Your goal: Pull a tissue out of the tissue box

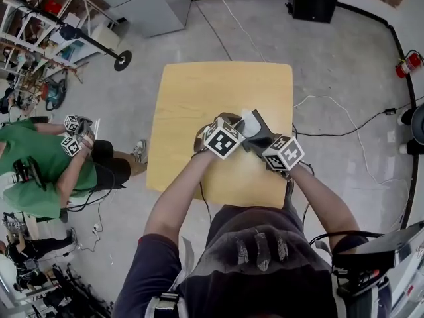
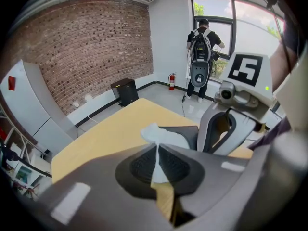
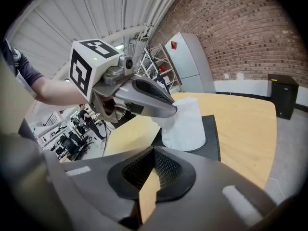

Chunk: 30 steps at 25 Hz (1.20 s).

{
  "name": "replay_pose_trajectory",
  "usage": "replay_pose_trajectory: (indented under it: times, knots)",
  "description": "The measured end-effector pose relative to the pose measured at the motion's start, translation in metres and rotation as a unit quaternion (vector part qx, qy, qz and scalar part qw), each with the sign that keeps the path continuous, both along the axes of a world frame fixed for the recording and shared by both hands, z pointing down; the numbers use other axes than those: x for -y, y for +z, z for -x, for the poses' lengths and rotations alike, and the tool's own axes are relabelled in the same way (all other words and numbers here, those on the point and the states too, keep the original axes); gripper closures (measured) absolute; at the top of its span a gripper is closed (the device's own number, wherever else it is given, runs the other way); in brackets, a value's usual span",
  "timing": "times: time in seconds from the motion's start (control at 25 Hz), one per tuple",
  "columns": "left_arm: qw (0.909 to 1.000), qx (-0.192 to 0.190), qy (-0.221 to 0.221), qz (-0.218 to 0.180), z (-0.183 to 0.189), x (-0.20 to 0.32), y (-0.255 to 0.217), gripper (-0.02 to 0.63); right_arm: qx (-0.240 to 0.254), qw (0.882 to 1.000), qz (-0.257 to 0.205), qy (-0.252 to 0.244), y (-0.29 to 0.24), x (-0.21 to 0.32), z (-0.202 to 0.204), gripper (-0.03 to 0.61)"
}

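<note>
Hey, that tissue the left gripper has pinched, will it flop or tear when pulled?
Likely floppy: the tissue sags creased below the shut left gripper. It looks thin, so a sharp tug may tear it. It seems very light; the dark tissue box might lift along.

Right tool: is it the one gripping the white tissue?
No, the right tool has nothing between its closed jaws, while the left tool pinches the tissue.
</note>
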<state>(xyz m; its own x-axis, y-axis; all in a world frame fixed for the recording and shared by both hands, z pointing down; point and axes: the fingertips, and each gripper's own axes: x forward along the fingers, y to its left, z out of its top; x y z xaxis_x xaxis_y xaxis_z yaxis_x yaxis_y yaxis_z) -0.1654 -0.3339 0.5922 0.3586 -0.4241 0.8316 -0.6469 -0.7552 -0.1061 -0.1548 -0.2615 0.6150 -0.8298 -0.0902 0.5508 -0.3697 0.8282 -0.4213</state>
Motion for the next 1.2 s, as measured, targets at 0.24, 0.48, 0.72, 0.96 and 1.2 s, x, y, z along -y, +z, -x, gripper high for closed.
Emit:
replay_pose_trajectory:
  times: [0.24, 0.48, 0.72, 0.96, 1.2]
  knots:
    - [1.0000, -0.002, -0.008, -0.002, 0.004, 0.002, -0.002, 0.603, 0.000, 1.000, 0.001, -0.002, 0.000, 0.000, 0.000, 0.581]
    - [0.9999, -0.002, -0.011, -0.004, 0.006, 0.003, -0.002, 0.603, 0.000, 1.000, 0.002, 0.000, 0.002, 0.001, -0.001, 0.581]
    - [0.9998, 0.000, -0.019, -0.006, 0.013, 0.004, -0.002, 0.603, 0.000, 1.000, 0.002, -0.002, 0.003, 0.001, -0.001, 0.581]
    - [0.9996, 0.001, -0.028, -0.008, 0.020, 0.004, -0.003, 0.603, -0.001, 1.000, 0.003, -0.004, 0.002, -0.001, -0.002, 0.581]
    - [0.9992, 0.000, -0.039, -0.013, 0.028, 0.007, -0.007, 0.603, -0.002, 1.000, 0.003, -0.005, 0.002, -0.001, -0.002, 0.581]
